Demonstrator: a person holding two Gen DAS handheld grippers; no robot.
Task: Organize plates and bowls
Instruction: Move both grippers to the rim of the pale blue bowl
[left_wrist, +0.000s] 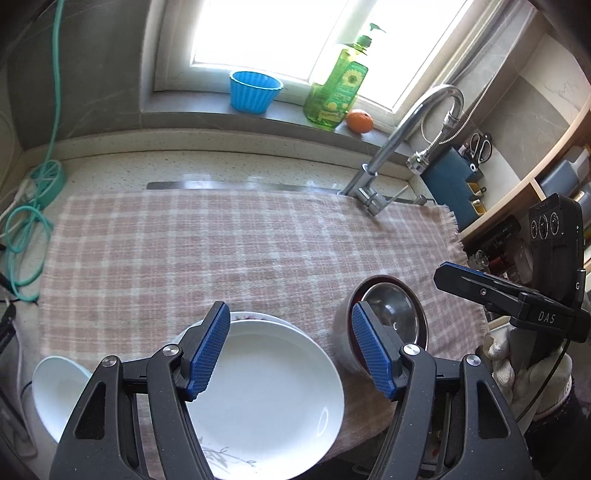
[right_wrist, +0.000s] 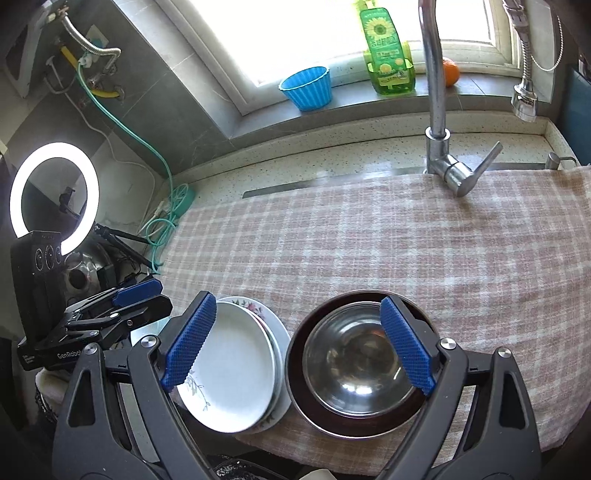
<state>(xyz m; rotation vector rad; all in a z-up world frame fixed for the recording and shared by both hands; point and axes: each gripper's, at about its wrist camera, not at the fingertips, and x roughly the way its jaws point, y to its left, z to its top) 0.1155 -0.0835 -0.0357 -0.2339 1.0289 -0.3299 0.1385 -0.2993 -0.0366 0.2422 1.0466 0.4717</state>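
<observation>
A stack of white plates (left_wrist: 266, 391) lies at the near edge of the checked cloth (left_wrist: 221, 251); it also shows in the right wrist view (right_wrist: 236, 365). To its right a steel bowl (right_wrist: 354, 358) sits inside a dark bowl (right_wrist: 295, 387), seen too in the left wrist view (left_wrist: 395, 314). My left gripper (left_wrist: 288, 350) is open and empty above the plates. My right gripper (right_wrist: 299, 343) is open and empty above the plates and bowls. A white bowl (left_wrist: 55, 391) sits off the cloth at the left.
A faucet (right_wrist: 436, 110) stands at the back of the cloth. A blue cup (left_wrist: 255, 92), a green soap bottle (left_wrist: 340, 85) and an orange (left_wrist: 359, 121) sit on the windowsill. Green cable (left_wrist: 26, 229) lies at the left. Shelves (left_wrist: 535, 177) are at the right.
</observation>
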